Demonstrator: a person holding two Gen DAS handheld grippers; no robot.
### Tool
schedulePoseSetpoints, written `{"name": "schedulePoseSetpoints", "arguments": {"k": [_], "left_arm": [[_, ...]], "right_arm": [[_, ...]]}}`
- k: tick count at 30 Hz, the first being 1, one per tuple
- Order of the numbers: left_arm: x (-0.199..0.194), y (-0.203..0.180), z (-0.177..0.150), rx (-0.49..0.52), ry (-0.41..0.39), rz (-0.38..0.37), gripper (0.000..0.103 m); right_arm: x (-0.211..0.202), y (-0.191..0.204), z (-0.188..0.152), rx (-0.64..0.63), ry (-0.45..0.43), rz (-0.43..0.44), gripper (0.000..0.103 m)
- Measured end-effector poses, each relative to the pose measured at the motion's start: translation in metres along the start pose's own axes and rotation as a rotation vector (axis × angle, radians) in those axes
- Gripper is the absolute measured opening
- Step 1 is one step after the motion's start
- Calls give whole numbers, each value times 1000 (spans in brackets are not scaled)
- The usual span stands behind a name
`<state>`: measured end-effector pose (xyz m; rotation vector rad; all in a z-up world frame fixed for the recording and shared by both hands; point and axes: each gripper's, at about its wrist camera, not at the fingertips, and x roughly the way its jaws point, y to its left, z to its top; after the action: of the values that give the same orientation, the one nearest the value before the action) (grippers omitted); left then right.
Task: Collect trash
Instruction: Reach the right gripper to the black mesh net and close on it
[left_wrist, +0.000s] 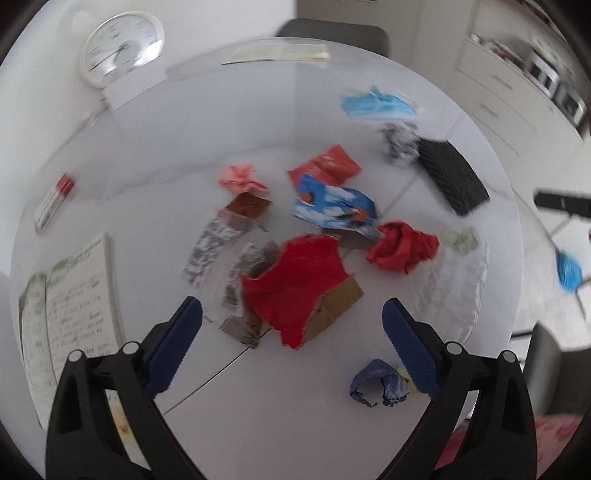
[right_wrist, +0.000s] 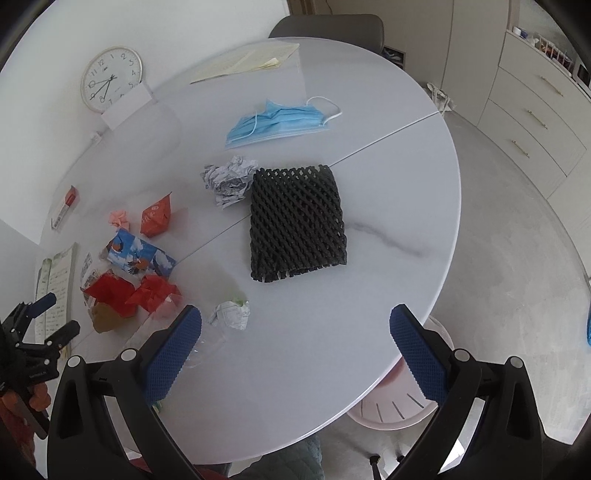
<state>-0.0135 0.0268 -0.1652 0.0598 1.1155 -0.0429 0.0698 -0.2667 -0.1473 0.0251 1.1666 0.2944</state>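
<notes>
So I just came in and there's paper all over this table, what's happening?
A person holding two grippers is clearing trash off the round white table. Both the left gripper and right gripper are open and empty. The left hangs over a torn red cardboard piece; the black foam net and blue face mask lie untouched.

Only the wall clock (right_wrist: 110, 78) at ten o'clock reads clearly, numerals 12, 1, 2, 3 round its dial; wrapper print stays illegible
</notes>
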Motion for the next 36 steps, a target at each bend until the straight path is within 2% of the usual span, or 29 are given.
{"name": "schedulePoseSetpoints", "arguments": {"k": [3, 6, 8, 9, 10, 12, 14, 16, 21, 23, 28, 31, 33, 36], "left_arm": [[14, -13, 2, 94, 17, -7, 91], [33, -21, 4, 171, 55, -23, 76], [45, -25, 4, 215, 74, -27, 61], [51, -26, 4, 234, 89, -36, 57], [56, -26, 3, 246, 103, -53, 47], [62, -25, 4, 253, 117, -83, 33], [63, -24, 5, 254, 117, -109, 15], [60, -22, 8, 248, 106, -133, 8], [46, -14, 18, 217, 59, -166, 5], [39, -11, 23, 189, 37, -185, 5], [12, -2, 31, 144, -21, -212, 5], [-6, 3, 31, 151, -53, -217, 5], [-15, 4, 34, 171, -71, -214, 5], [-26, 8, 33, 187, -88, -207, 5]], "right_arm": [[4, 4, 5, -36, 7, 3, 101], [8, 5, 9, -43, 14, 3, 101], [10, 4, 10, -32, 17, 1, 101], [10, 4, 10, -26, 18, 0, 101], [11, 3, 10, -20, 19, -2, 101], [12, 3, 9, -6, 23, -6, 101], [13, 5, 8, 4, 30, -9, 101], [15, 8, 7, 8, 35, -10, 101], [15, 27, 13, -20, 16, 12, 101], [19, 29, 19, -15, 4, -23, 101], [56, 9, 42, 52, 36, -101, 101], [87, 2, 57, 46, 67, -149, 101], [99, -4, 65, 55, 72, -174, 92], [99, -26, 72, 148, 50, -149, 90]]}}
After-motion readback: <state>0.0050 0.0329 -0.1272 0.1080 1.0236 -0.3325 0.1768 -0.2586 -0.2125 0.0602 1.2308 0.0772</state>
